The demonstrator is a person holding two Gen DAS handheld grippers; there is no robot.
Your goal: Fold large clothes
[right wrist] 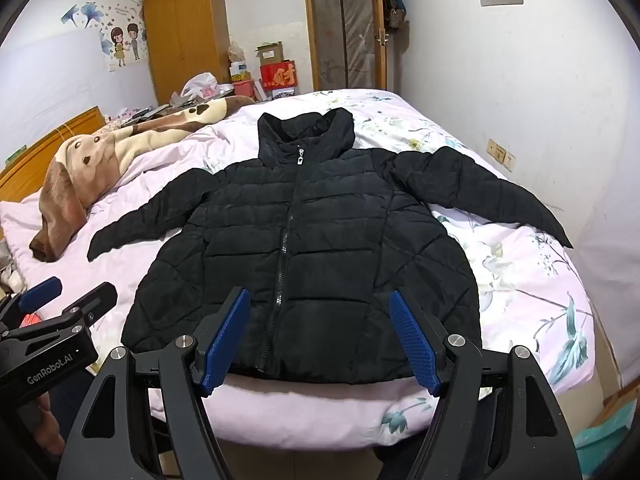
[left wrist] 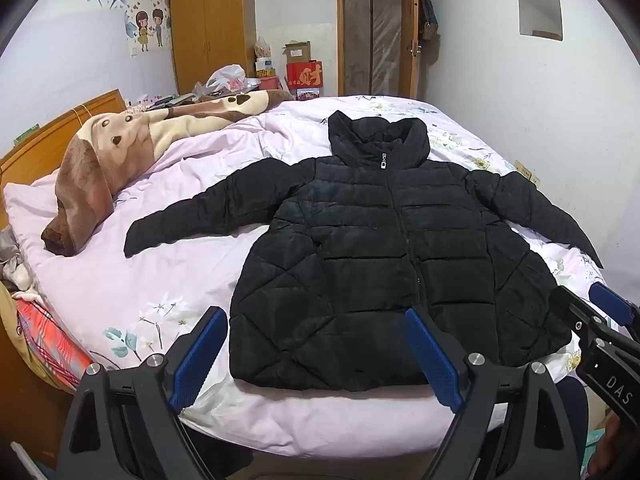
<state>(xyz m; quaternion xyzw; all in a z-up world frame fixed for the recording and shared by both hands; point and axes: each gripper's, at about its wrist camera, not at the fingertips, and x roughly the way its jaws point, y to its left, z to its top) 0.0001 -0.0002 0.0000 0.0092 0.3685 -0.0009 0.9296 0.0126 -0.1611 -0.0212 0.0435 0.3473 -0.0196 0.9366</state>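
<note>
Both the left gripper (left wrist: pixel 316 354) and right gripper (right wrist: pixel 320 338) hover spread apart over the jacket (left wrist: pixel 380 264) hem.

A black quilted jacket (left wrist: pixel 376 256) of puffy cloth with a faint sheen lies on a soft floral cotton bedsheet (left wrist: pixel 120 280). At ten o'clock, a plush fleece blanket (left wrist: pixel 120 148). The gripper (left wrist: pixel 316 360) is matt black plastic with ridged blue pads (left wrist: pixel 198 360) and shiny metal bolts. The wardrobe (left wrist: pixel 212 28) is smooth wood.

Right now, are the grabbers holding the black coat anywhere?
No. Both the left gripper and right gripper are open and empty; the jacket lies flat, untouched.
</note>
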